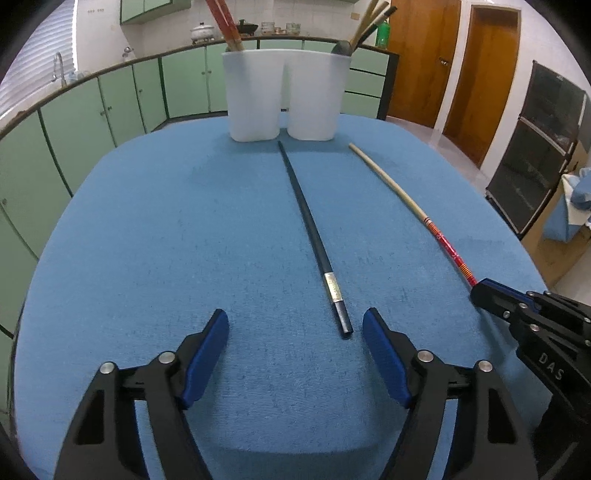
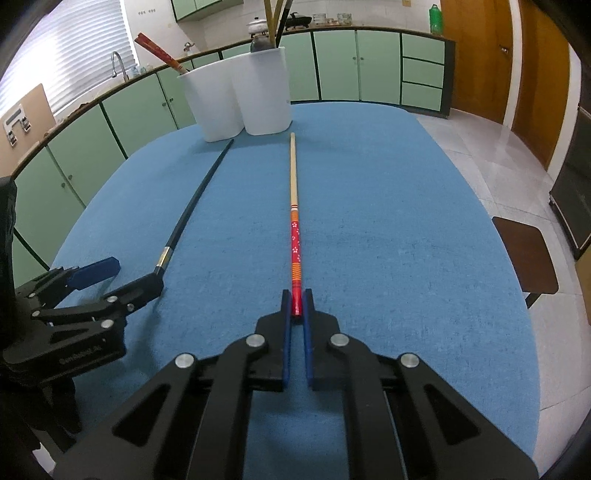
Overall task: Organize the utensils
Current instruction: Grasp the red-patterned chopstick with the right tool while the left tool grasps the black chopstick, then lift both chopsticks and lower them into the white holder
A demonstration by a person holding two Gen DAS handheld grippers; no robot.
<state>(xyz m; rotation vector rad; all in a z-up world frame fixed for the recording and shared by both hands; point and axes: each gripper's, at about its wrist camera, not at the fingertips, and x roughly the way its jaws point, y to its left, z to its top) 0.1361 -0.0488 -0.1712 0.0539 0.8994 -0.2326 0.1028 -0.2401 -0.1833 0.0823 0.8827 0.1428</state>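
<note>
Two chopsticks: both lie flat on the blue tablecloth [image 1: 184,240], well apart, tips toward the holder.
Black chopstick [image 1: 314,240]: in the left wrist view it runs from a thin tip at 12 o'clock, just short of the holder base, to a thick butt at 6 o'clock carrying a pale label band. The butt lies between the left fingers, closer to the right-hand pad and touching neither.
Red-and-bamboo chopstick [image 2: 294,221]: in the right wrist view it runs straight from 12 o'clock to 6 o'clock. The far half is bare bamboo; the near half is red with white flowers and orange stripes.
Left gripper [image 1: 295,332]: jaws spread wide and holding nothing, low over the cloth.
Right gripper [image 2: 296,306]: blue pads [image 2: 285,332] drawn in on the red butt end of the chopstick, one on each side; the chopstick rests on the cloth.
Utensil holder [image 1: 286,96]: white, two joined compartments, upright at the far edge of the table at 12 o'clock.
Left compartment: red-handled chopsticks [image 1: 225,26] leaning toward 11 o'clock.
Right compartment: bamboo and dark sticks [image 1: 365,26] leaning toward 1 o'clock, beside a dark rounded utensil.
Background: green cabinets [image 2: 147,110] from 9 to 1 o'clock; wooden doors [image 1: 443,62] at 2 o'clock.
</note>
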